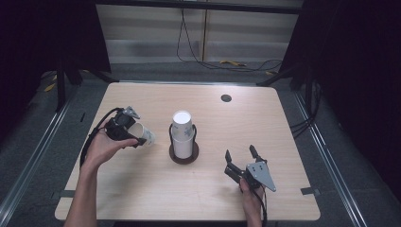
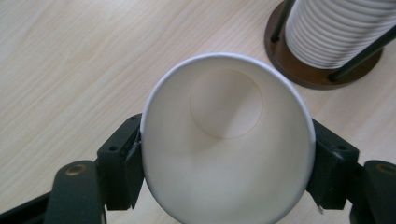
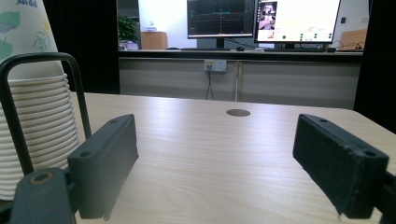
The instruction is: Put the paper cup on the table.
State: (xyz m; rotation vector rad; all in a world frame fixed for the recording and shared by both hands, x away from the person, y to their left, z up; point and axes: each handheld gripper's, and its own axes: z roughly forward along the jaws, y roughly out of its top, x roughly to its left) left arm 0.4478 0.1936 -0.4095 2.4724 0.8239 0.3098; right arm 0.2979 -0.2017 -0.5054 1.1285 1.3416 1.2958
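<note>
Left of the cup holder [image 1: 183, 150] and its stack of cups [image 1: 182, 132], the left gripper [image 1: 126, 132] holds 1 paper cup [image 1: 143, 133] on its side above the surface [image 1: 156, 189], mouth toward the hand. The cup should be very light and thin-walled, easy to crush and a little slick, so a gentle hold across the rim, where the rolled edge stiffens it, looks safest. In the left gripper view its fingers [image 2: 122, 173] pinch the cup [image 2: 227, 144] from both sides just under the rim, and the mouth appears a little oval. The right gripper [image 1: 241, 153] rests on the surface near the person, well apart from the holder, with its 2 fingers [image 3: 103, 162] spread wide and nothing between them.
</note>
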